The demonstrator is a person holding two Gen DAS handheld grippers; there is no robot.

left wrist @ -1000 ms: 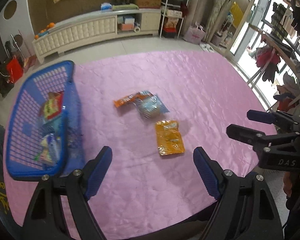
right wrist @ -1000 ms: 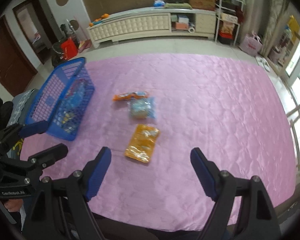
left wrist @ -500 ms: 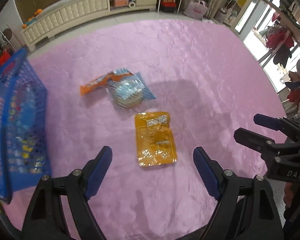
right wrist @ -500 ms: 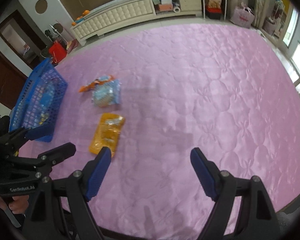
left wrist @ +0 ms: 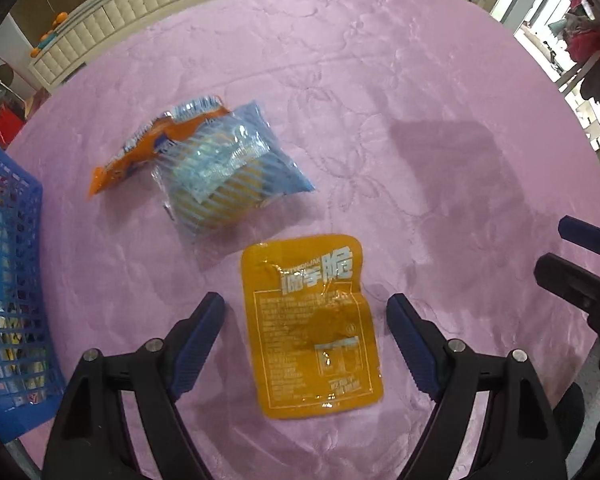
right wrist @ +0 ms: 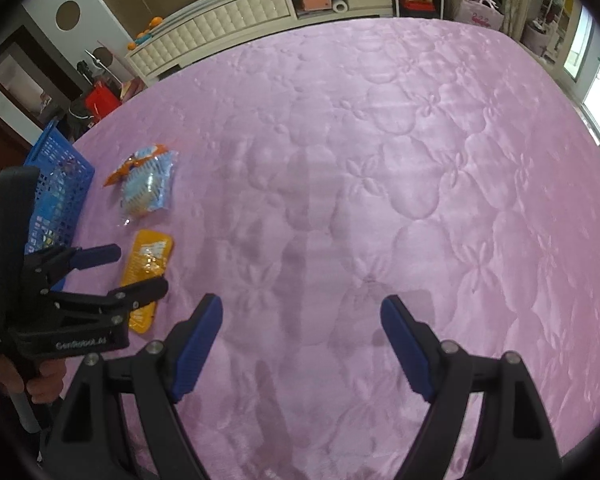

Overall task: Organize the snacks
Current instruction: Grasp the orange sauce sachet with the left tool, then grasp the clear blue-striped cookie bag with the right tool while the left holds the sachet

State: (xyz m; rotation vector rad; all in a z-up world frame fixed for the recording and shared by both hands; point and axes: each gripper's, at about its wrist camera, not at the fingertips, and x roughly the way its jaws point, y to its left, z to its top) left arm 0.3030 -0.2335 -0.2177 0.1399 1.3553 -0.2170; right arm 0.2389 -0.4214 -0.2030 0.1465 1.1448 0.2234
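While hanging wide open and empty over the yellow sachet (left wrist: 310, 328), the left gripper (left wrist: 306, 320) is facing something light, limp and slippery, likely best pinched across its flat edges.

both grippers point downward, left gripper (left wrist: 306, 312) and right gripper (right wrist: 302, 316) agape

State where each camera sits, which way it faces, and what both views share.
Left wrist: on the left tool, facing steeply down at the yellow packet between its open fingers; right tool at the right edge.
Right wrist: on the right tool, angled down at bare pink quilt; left tool and the hand on its grip at the left.
Shared: yellow packet, blue-striped packet, orange packet, blue basket.
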